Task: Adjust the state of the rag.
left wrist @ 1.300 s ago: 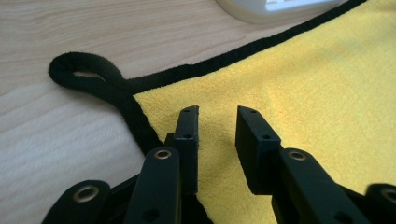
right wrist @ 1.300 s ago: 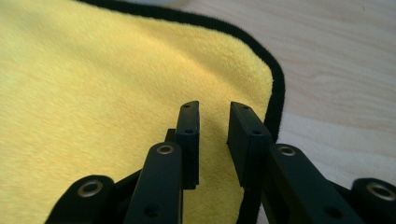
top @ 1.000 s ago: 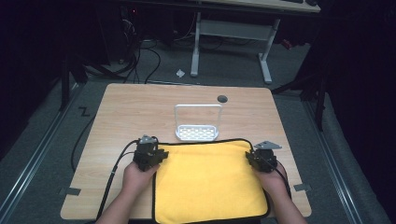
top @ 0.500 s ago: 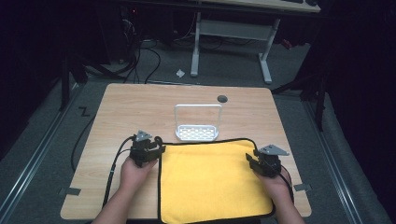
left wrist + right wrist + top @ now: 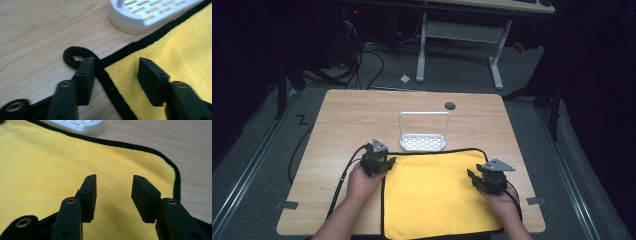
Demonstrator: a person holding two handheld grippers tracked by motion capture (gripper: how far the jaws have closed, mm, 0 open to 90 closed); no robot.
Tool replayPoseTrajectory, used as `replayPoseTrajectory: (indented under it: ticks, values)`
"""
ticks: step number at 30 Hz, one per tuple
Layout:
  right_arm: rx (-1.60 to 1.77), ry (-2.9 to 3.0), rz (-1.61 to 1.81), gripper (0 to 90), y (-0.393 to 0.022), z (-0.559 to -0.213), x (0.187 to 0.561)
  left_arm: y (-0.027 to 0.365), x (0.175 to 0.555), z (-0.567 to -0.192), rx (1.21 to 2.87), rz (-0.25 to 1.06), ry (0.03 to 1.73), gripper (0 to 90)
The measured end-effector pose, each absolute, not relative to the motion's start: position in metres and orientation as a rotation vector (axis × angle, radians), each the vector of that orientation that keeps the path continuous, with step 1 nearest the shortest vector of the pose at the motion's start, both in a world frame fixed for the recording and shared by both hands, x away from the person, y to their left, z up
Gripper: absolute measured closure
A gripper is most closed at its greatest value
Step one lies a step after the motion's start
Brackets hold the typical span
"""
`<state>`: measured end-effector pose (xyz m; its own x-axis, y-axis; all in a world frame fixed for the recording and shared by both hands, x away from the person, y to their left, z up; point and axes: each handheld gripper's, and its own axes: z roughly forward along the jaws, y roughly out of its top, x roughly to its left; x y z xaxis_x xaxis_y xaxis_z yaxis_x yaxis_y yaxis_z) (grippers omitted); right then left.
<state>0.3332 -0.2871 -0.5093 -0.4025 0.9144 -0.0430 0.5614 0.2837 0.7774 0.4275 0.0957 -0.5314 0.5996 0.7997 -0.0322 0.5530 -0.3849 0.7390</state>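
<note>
The yellow microfibre cloth with black piped edging [image 5: 439, 192] lay spread flat on the near half of the light wooden table [image 5: 347, 115], its far edge touching the base of a small white slotted plastic rack with a wire hoop handle [image 5: 423, 135]. Flat and square to the table, it looked laid out for folding or smoothing.

The left gripper [image 5: 381, 165] sat at the cloth's far-left corner and the right gripper [image 5: 475, 178] over its right side, 1 hand to each side as suits handling a wide, limp sheet. Both sets of jaws had just been opening and stood apart, with cloth below them but nothing pinched, so both had let go.

The left gripper view showed what the high view did not: a black fabric hanging loop [image 5: 75, 56] at the corner, lying just beside one jaw, with the piped edge running between the 2 jaws. The right gripper view showed the cloth's rounded far-right corner [image 5: 172, 173] ahead of its jaws. The high view alone gave the whole layout: a dark round grommet [image 5: 450, 106] near the table's far edge.
</note>
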Motion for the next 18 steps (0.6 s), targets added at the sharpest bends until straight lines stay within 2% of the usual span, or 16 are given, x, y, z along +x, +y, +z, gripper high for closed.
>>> replayPoseTrajectory:
  ticks: [3, 10, 16, 18]
  values:
    - [1.302, 2.076, 0.963, 54.9, -0.280, -0.507, 0.328, 0.096, 0.427, -0.531, 2.097, 0.423, 1.058, 58.4]
    - [1.217, 2.113, 0.979, 54.3, -0.255, -0.503, 0.316, 0.095, 0.428, -0.532, 2.074, 0.385, 1.038, 79.4]
    - [1.184, 2.137, 0.995, 59.5, -0.227, -0.500, 0.311, 0.106, 0.439, -0.536, 1.994, 0.267, 1.060, 82.5]
    - [1.154, 2.156, 0.998, 58.7, -0.216, -0.499, 0.310, 0.109, 0.440, -0.537, 1.980, 0.222, 1.060, 82.7]
